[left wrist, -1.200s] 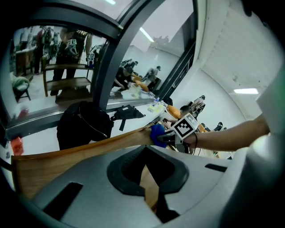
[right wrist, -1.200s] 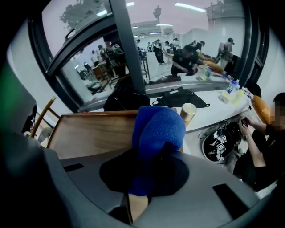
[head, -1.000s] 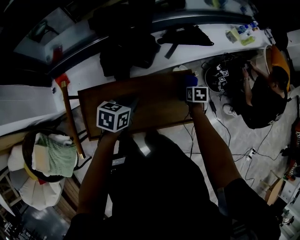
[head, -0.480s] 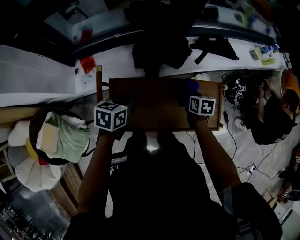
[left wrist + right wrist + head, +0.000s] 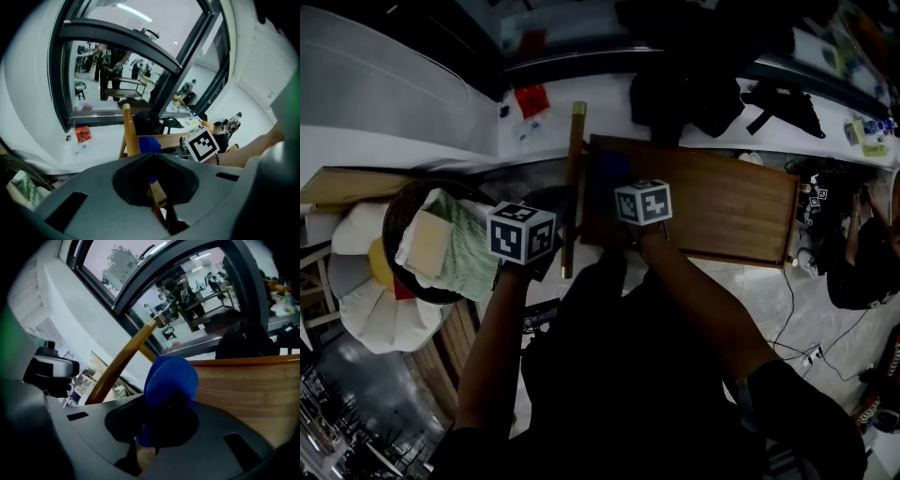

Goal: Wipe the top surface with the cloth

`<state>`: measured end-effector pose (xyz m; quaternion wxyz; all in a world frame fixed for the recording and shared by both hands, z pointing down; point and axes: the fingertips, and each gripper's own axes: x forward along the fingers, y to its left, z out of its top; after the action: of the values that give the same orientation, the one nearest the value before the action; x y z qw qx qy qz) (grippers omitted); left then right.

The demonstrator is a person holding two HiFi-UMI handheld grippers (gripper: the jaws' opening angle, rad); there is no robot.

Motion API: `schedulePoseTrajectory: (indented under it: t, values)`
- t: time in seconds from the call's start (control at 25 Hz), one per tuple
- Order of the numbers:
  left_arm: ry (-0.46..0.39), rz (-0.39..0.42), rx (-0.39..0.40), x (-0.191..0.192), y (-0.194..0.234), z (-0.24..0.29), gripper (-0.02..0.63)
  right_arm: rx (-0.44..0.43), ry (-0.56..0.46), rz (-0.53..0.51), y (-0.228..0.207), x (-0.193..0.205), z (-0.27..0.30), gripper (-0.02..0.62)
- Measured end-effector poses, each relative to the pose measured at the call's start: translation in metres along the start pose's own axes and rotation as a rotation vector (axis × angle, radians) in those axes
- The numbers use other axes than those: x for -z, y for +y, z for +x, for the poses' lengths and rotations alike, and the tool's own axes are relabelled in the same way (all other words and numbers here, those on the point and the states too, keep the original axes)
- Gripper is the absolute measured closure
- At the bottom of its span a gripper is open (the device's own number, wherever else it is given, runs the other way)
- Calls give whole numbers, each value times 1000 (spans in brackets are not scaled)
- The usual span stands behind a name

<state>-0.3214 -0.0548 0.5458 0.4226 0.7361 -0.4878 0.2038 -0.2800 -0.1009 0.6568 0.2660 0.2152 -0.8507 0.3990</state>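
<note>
The brown wooden table top (image 5: 722, 211) runs across the middle of the head view. My right gripper (image 5: 623, 187) is at its left end, shut on a bunched blue cloth (image 5: 612, 169) that rests on the wood. In the right gripper view the blue cloth (image 5: 171, 380) bulges out of the jaws of the right gripper (image 5: 161, 432), with the table top (image 5: 253, 385) behind it. My left gripper (image 5: 555, 214) hangs just off the table's left edge beside a wooden pole (image 5: 572, 178). The left gripper (image 5: 154, 190) has its jaws close together; a thin strip of wood shows in the slit.
A round basket (image 5: 394, 220) holding a green towel (image 5: 473, 248) and folded cloths stands on the floor at left. Black bags (image 5: 694, 89) lie on the white counter behind the table. A person (image 5: 862, 272) crouches at far right among cables.
The right gripper has drawn the blue cloth from the table's right end to its left end. The left gripper now sits off the left edge by the pole. The head view swung left.
</note>
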Motion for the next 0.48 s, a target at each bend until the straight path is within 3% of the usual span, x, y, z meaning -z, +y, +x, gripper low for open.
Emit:
schedulePoseTrajectory:
  t: [0.2,0.36,0.48]
  values:
    - [35,19,20,17,10,-4,600,50,110,-64,2,31,36,532]
    - [49,23,46,19,6,5,600,77,154,-183,-6,38,41,534]
    - [64,42,70,16,-8,17,600,92,186,-161,-17,42,31,534]
